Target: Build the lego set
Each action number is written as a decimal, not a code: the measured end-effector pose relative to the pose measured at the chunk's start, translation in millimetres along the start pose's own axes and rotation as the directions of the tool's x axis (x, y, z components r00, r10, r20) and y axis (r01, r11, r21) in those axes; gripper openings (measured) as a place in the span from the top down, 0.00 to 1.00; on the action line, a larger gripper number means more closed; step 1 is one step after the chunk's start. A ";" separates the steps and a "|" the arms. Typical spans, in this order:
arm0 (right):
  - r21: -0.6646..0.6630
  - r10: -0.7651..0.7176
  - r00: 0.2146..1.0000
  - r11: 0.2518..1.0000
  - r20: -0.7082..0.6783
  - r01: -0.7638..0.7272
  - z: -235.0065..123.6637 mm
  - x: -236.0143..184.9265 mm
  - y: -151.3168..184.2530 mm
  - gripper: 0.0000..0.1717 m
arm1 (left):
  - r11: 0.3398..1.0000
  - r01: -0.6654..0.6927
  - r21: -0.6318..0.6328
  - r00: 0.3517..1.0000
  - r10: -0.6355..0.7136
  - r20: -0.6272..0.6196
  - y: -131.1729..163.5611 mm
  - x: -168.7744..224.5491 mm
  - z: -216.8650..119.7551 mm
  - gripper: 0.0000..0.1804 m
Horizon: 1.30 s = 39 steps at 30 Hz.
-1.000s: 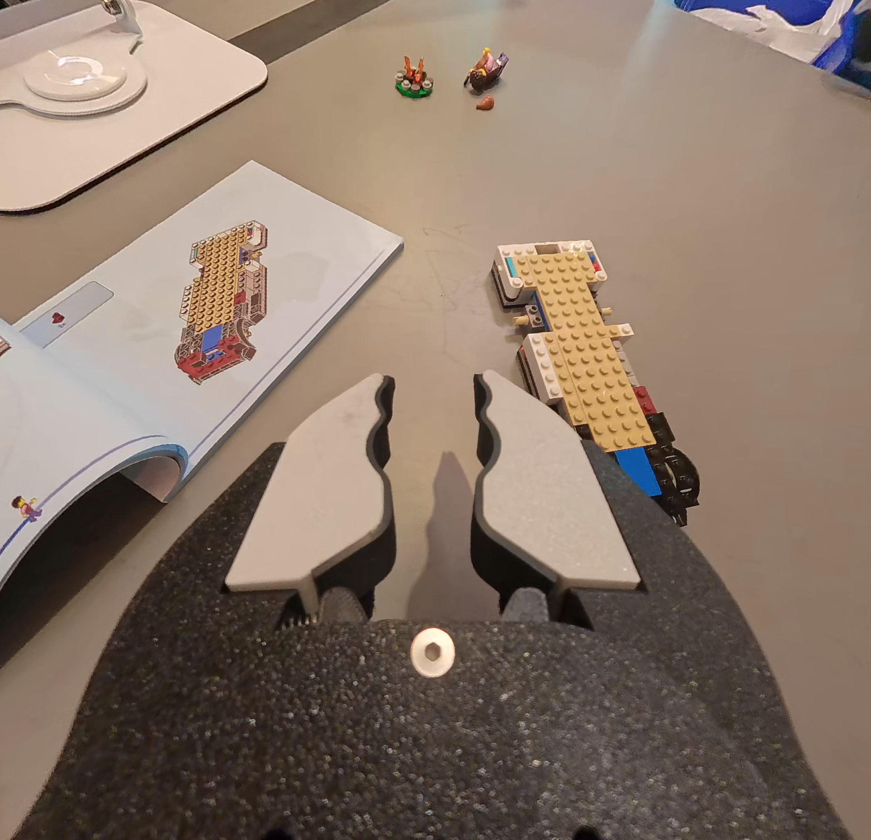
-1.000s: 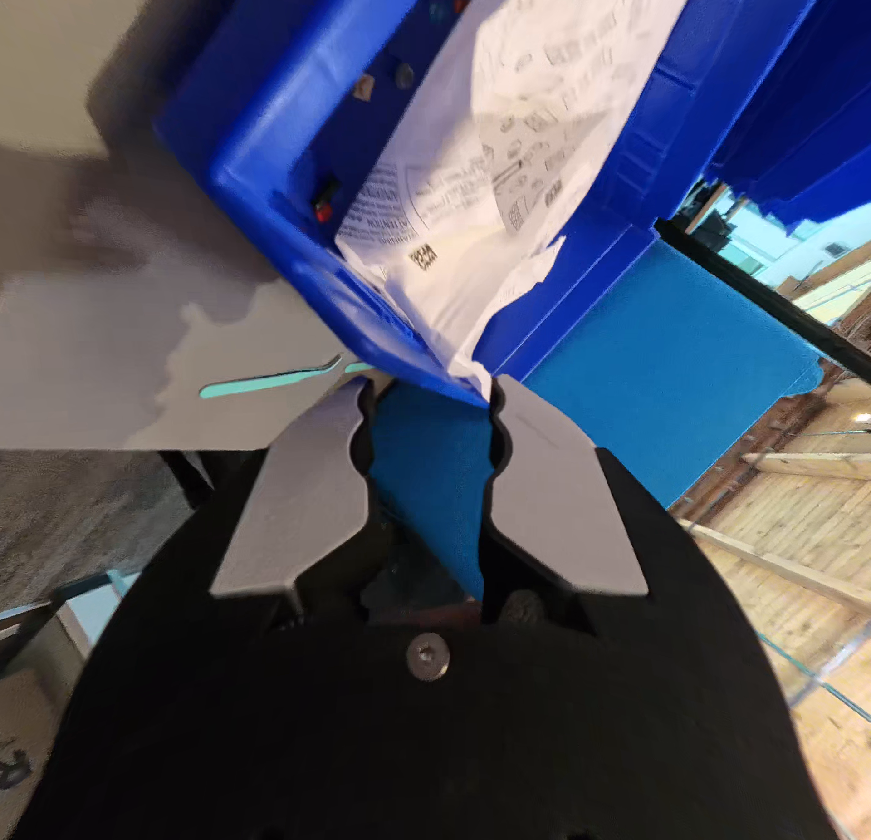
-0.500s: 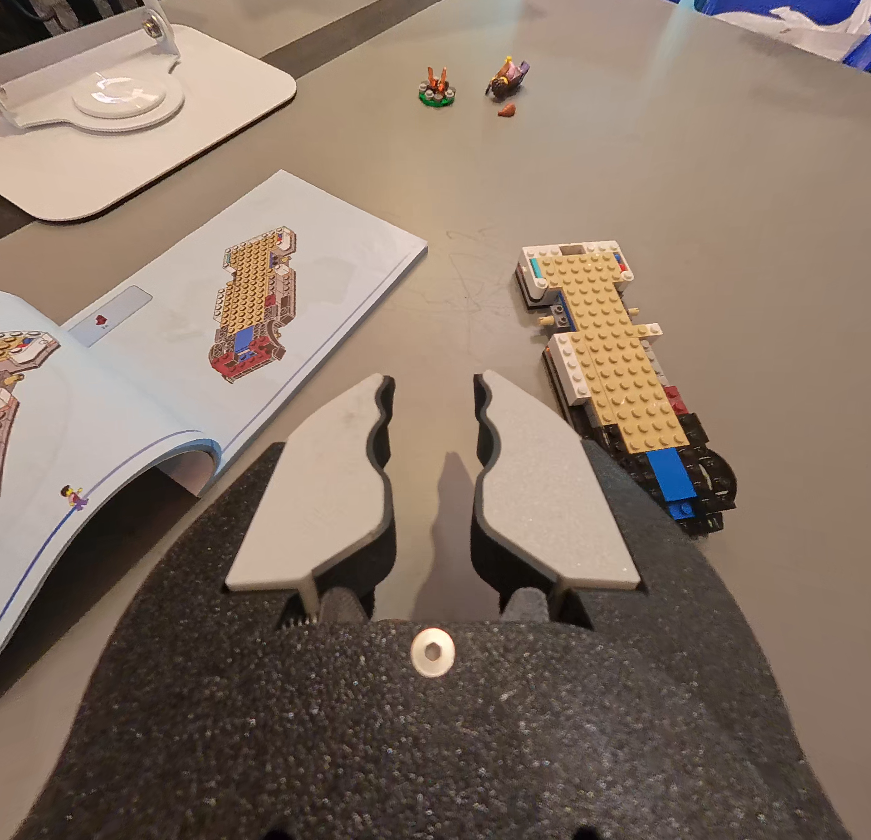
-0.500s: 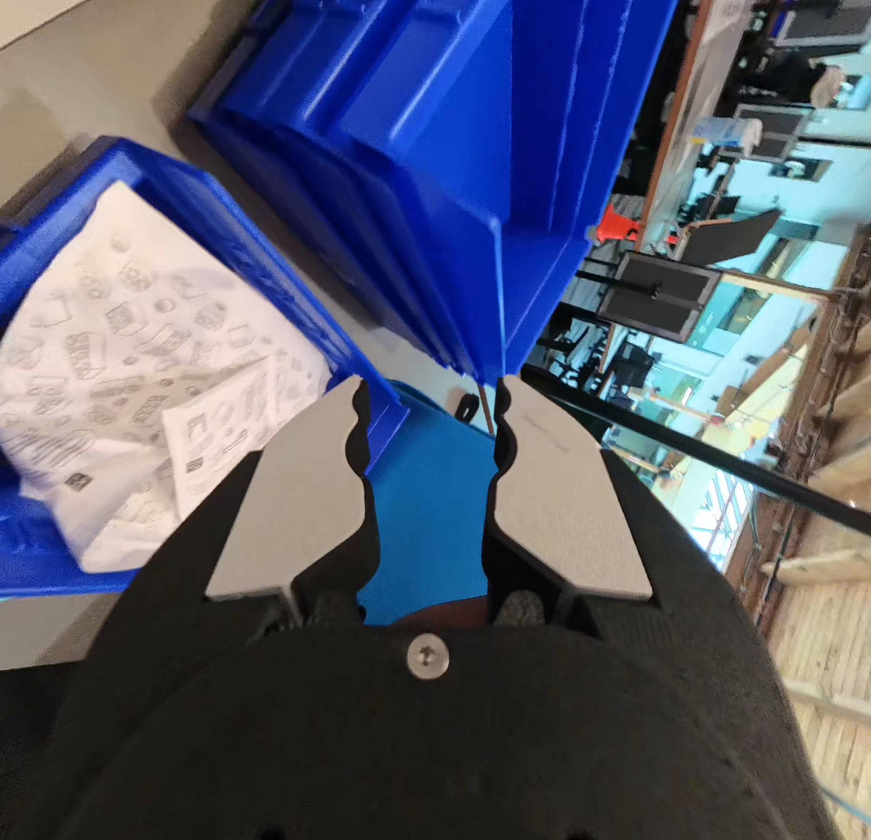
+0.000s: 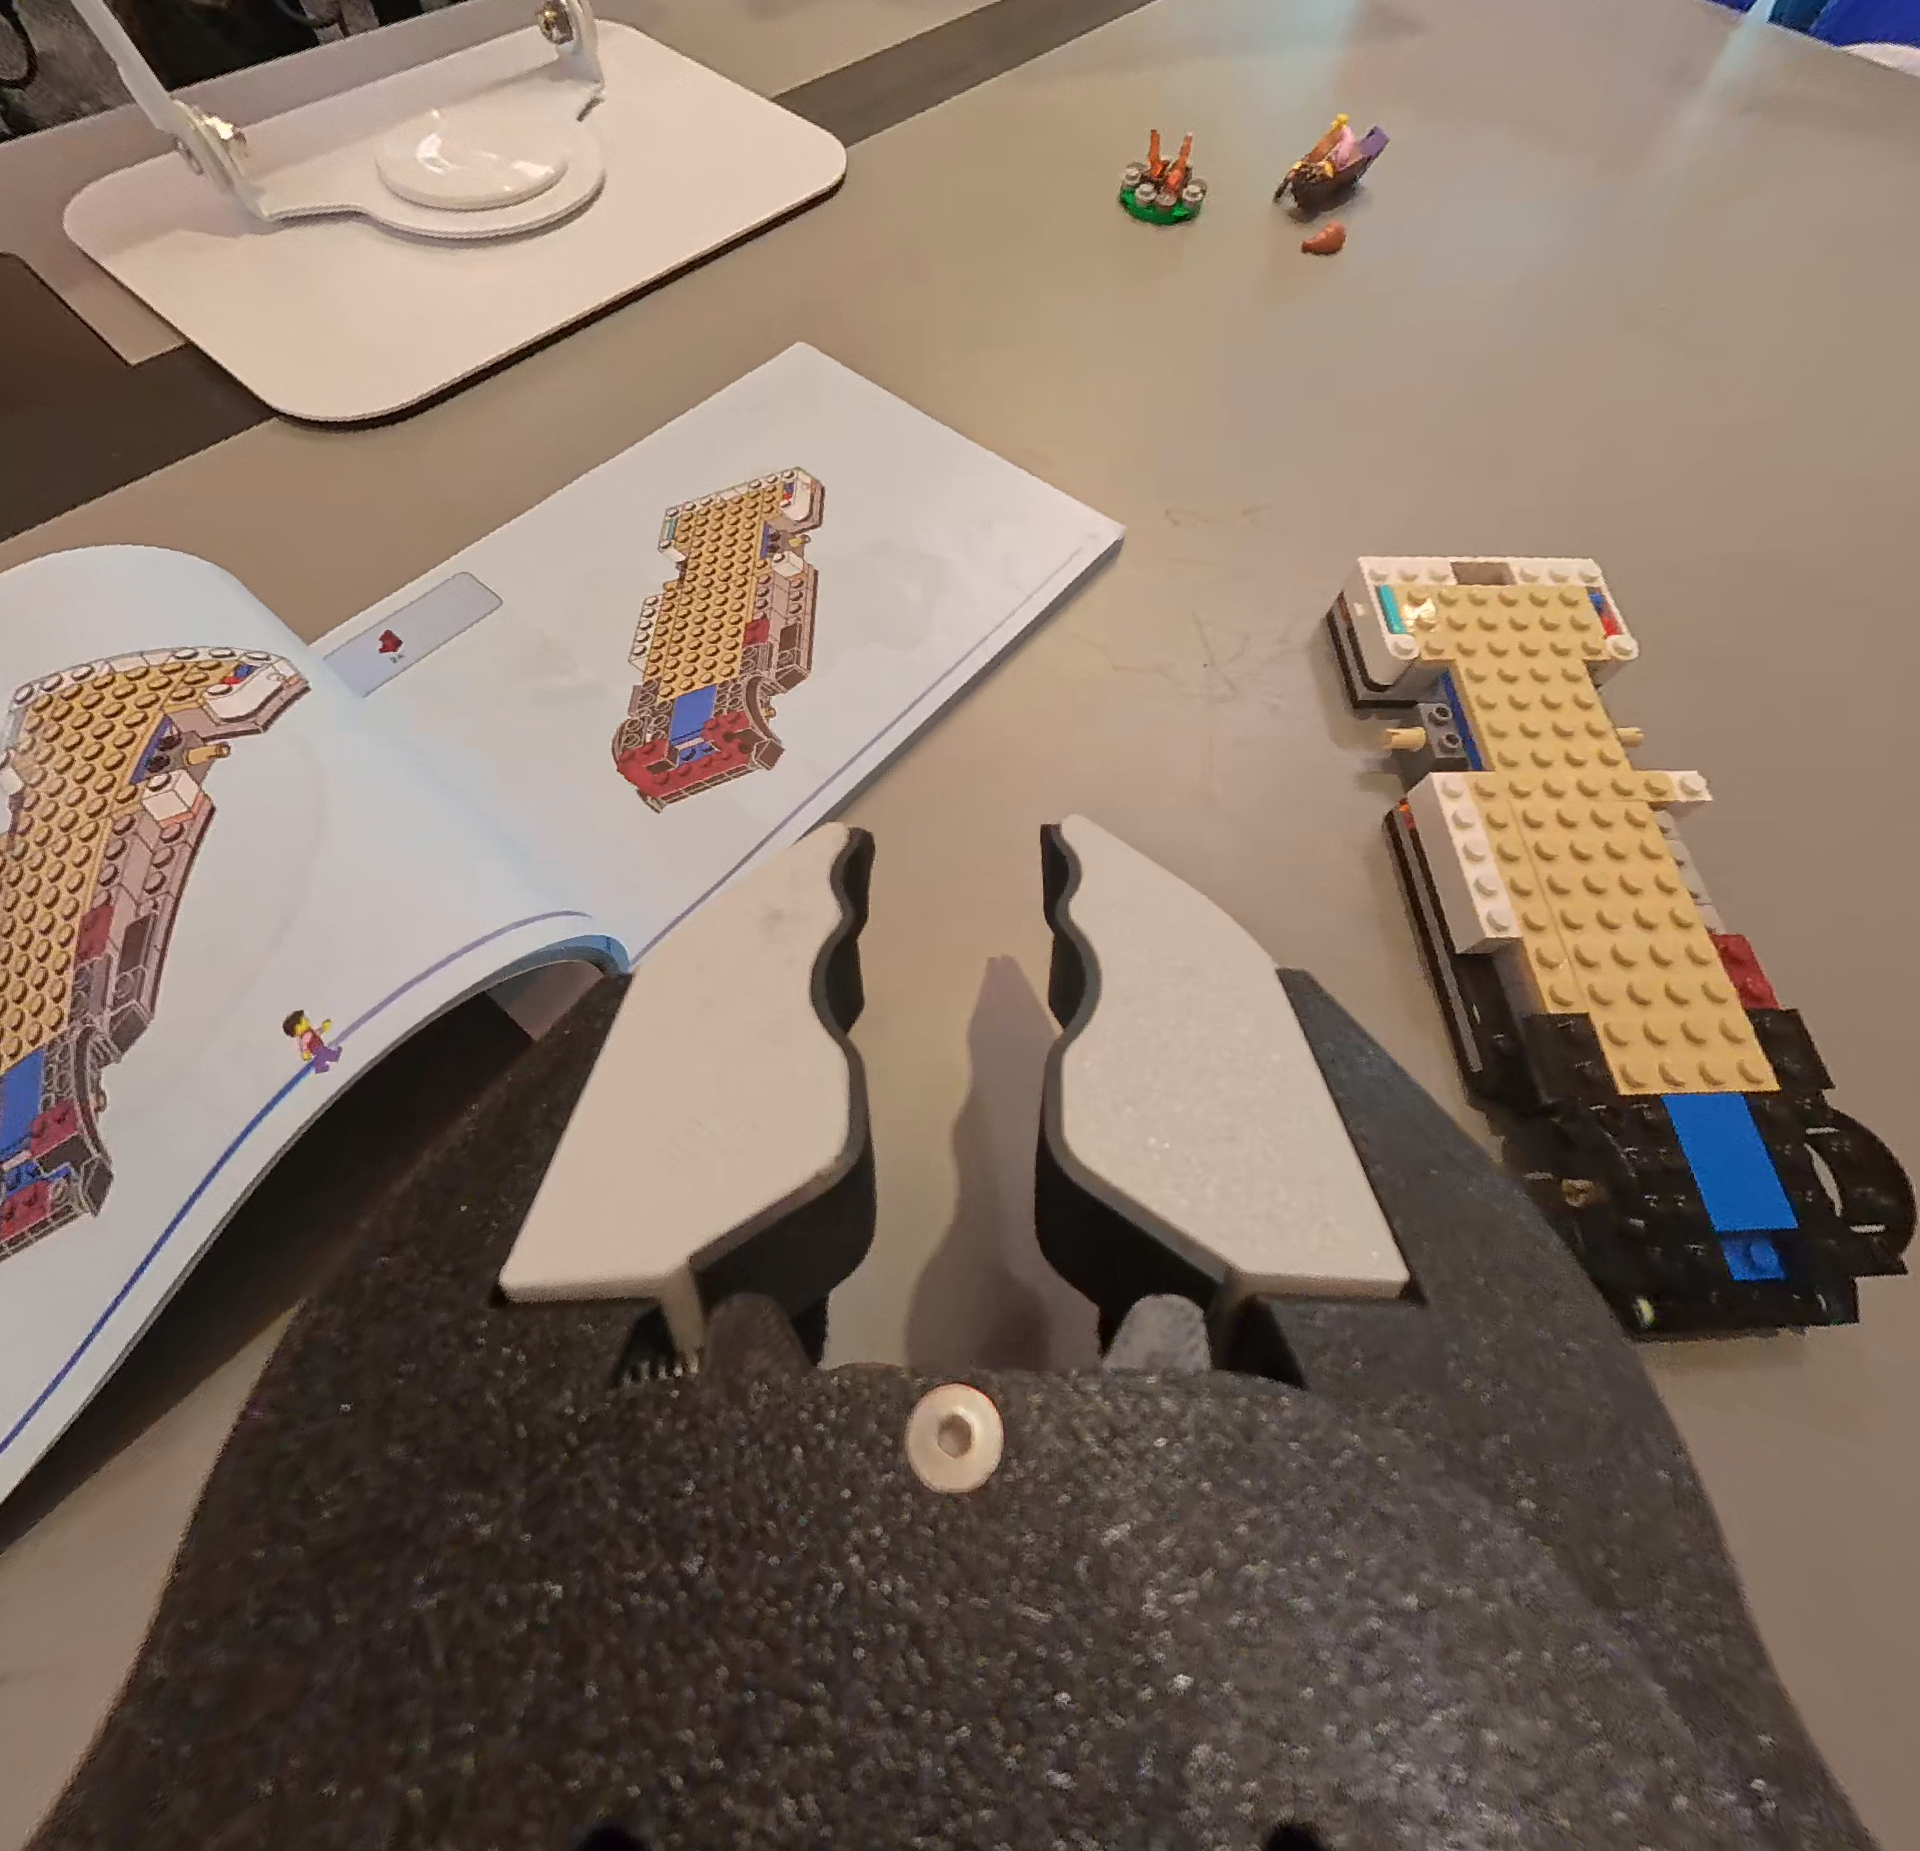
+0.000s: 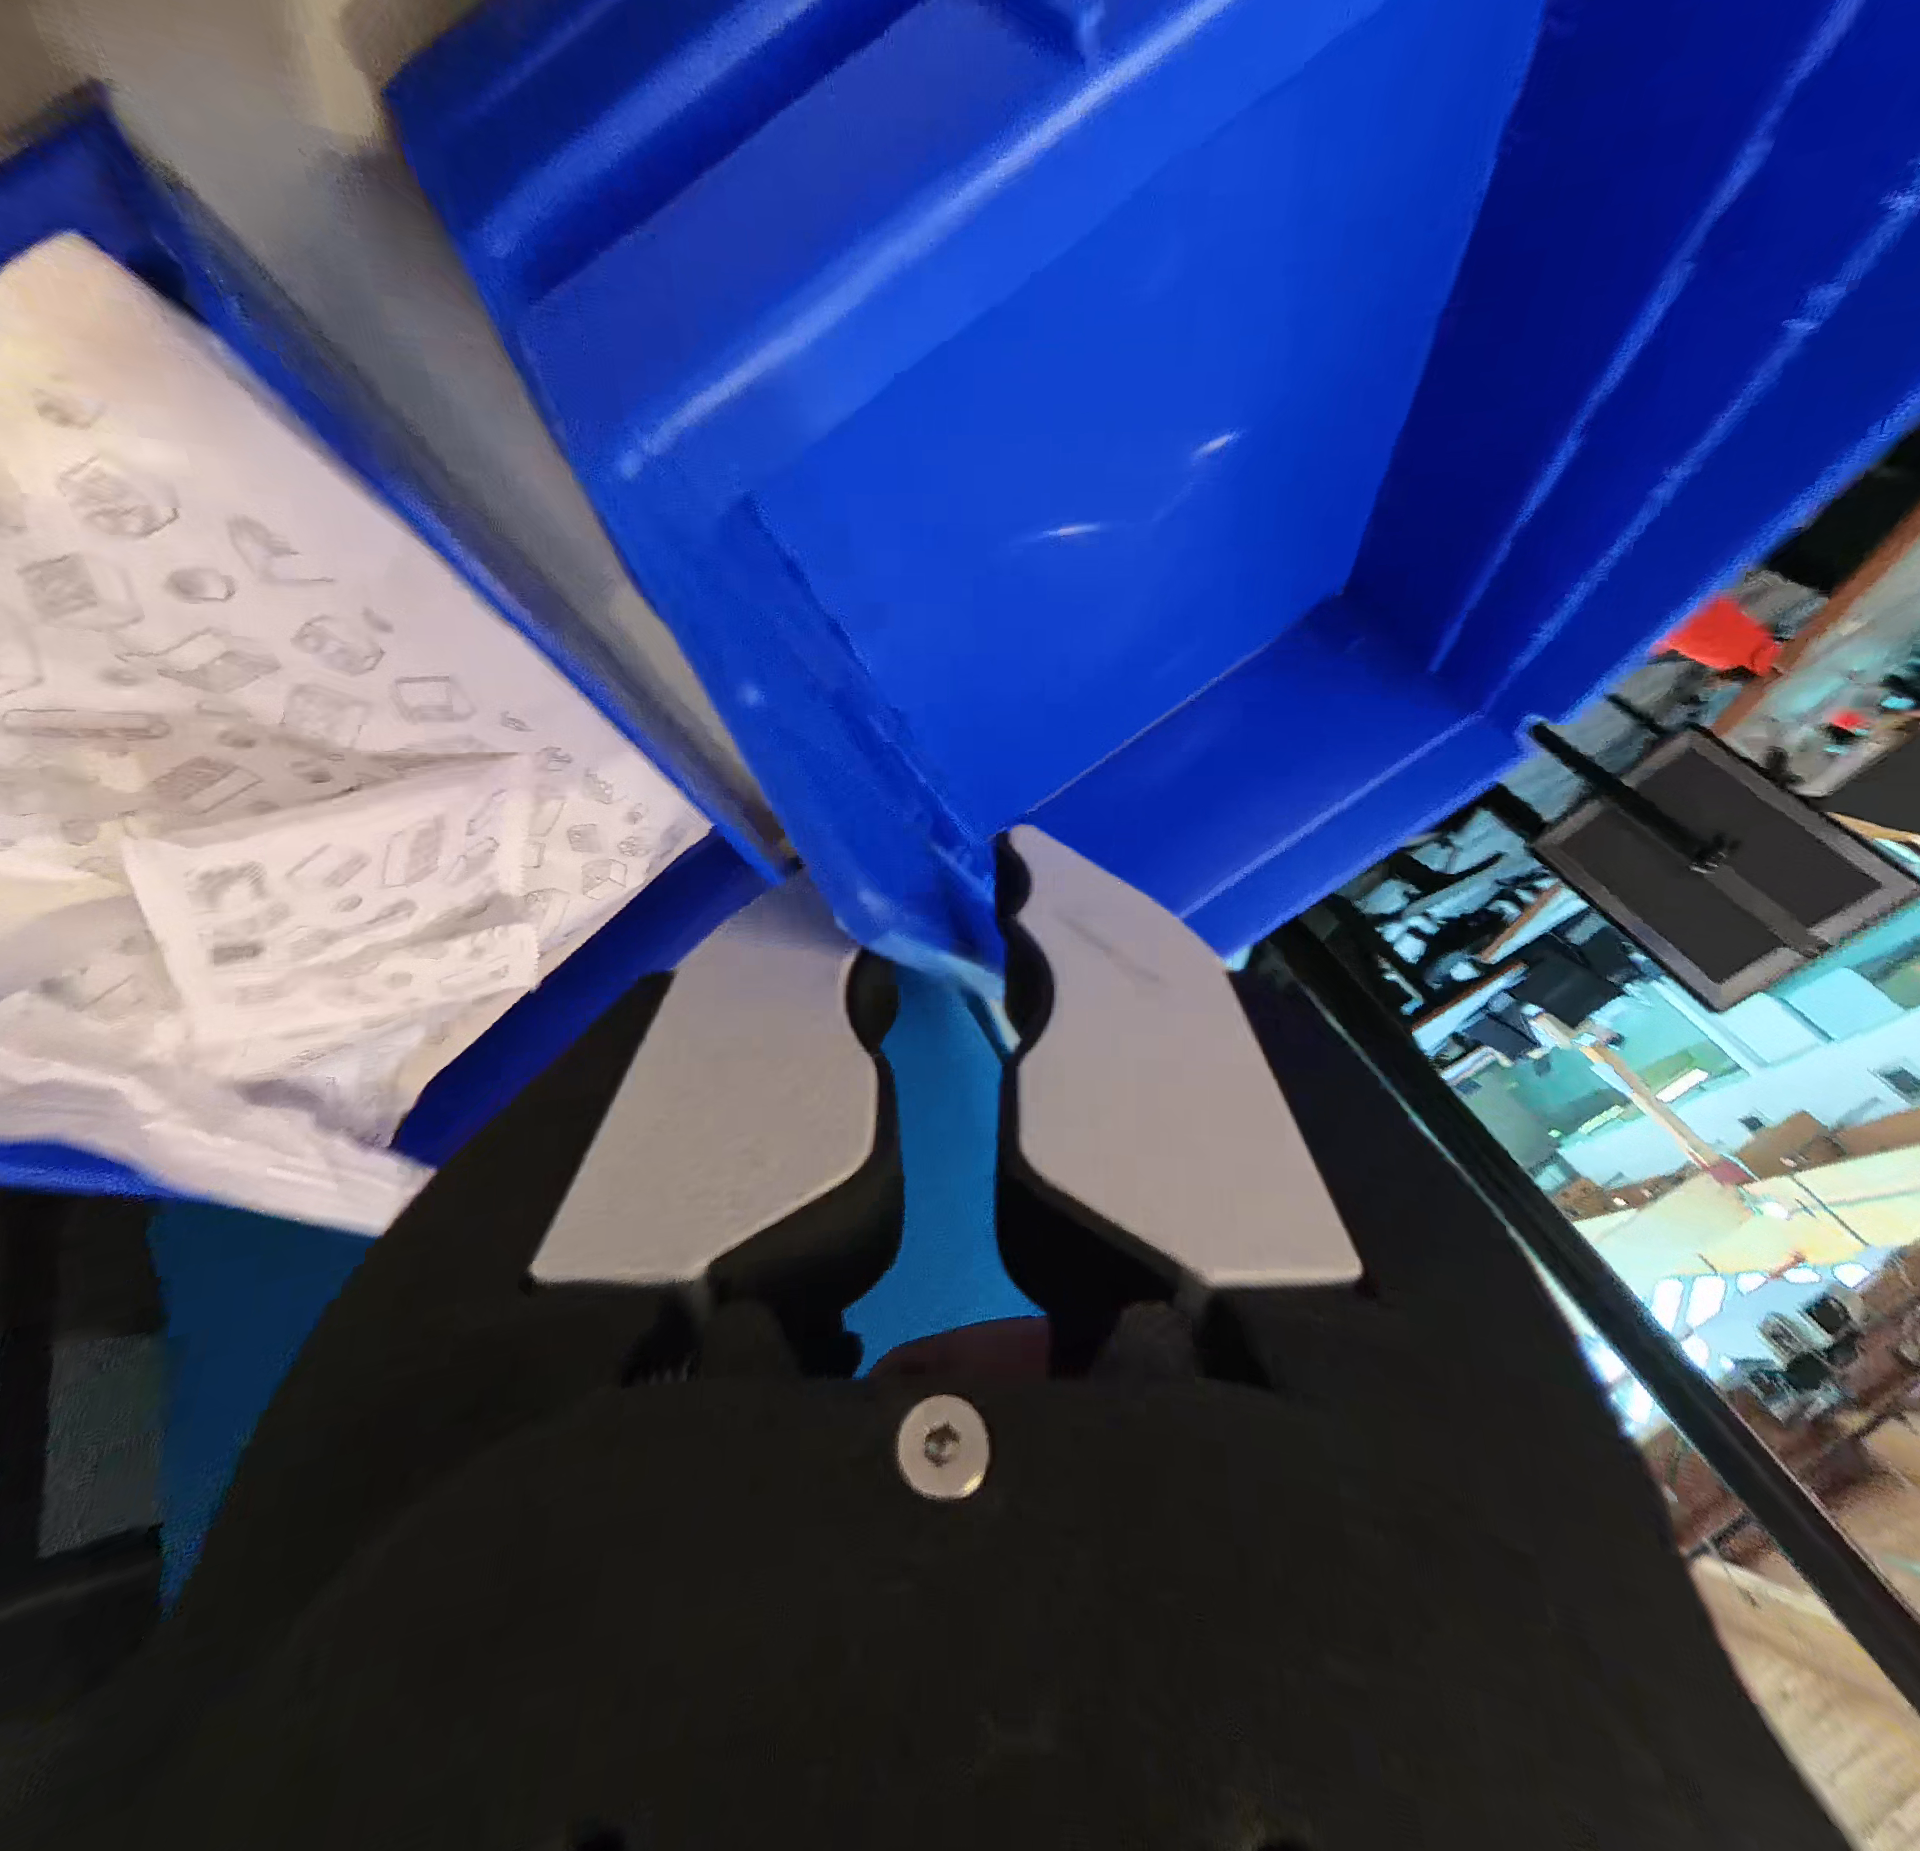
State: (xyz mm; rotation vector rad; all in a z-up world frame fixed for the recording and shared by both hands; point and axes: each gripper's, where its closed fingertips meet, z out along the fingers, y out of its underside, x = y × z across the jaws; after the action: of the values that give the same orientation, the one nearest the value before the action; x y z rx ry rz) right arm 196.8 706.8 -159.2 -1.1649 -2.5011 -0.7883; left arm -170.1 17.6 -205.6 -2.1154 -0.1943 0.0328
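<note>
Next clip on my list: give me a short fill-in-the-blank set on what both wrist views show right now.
1. The left gripper hovers over bare table with jaws ____.
2. The open booklet lies to the ____ of the left gripper.
3. The brick model is topped mostly with ____ studded plates.
4. The right gripper has its jaws around the corner of a ____ bin.

Missing words: open; left; tan; blue

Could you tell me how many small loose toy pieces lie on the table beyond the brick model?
3: a green-based piece, a brown-and-purple one to its right, a small brown bit nearer. Others may be hidden.
</note>
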 end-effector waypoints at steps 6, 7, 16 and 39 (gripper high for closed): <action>-0.118 -0.107 0.994 0.987 -0.003 0.106 -2.8 5.8 3.0 0.96 | 1.000 -0.001 0.022 1.000 0.000 0.013 -4.5 -0.6 -0.3 0.82; -0.132 -0.119 0.993 0.985 -0.023 0.115 -4.4 7.6 3.2 0.96 | 1.000 -0.002 0.023 1.000 0.002 0.014 -4.6 -0.8 -0.4 0.82; -0.151 0.031 0.972 0.986 -0.235 -0.068 -36.9 33.8 31.4 0.92 | 0.999 -0.019 0.032 1.000 0.019 0.016 -8.5 2.2 -6.4 0.82; -0.001 -0.010 0.631 1.000 -0.776 0.015 -240.1 -44.4 -8.9 0.87 | 0.997 -0.037 0.065 0.999 0.036 0.025 -17.5 5.9 -21.4 0.82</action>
State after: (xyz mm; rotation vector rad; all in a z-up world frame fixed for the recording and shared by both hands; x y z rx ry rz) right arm 222.1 535.5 13.2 -0.5819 -1.7598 -1.0120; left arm -164.3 9.4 -179.2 -2.0542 -0.1663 0.0847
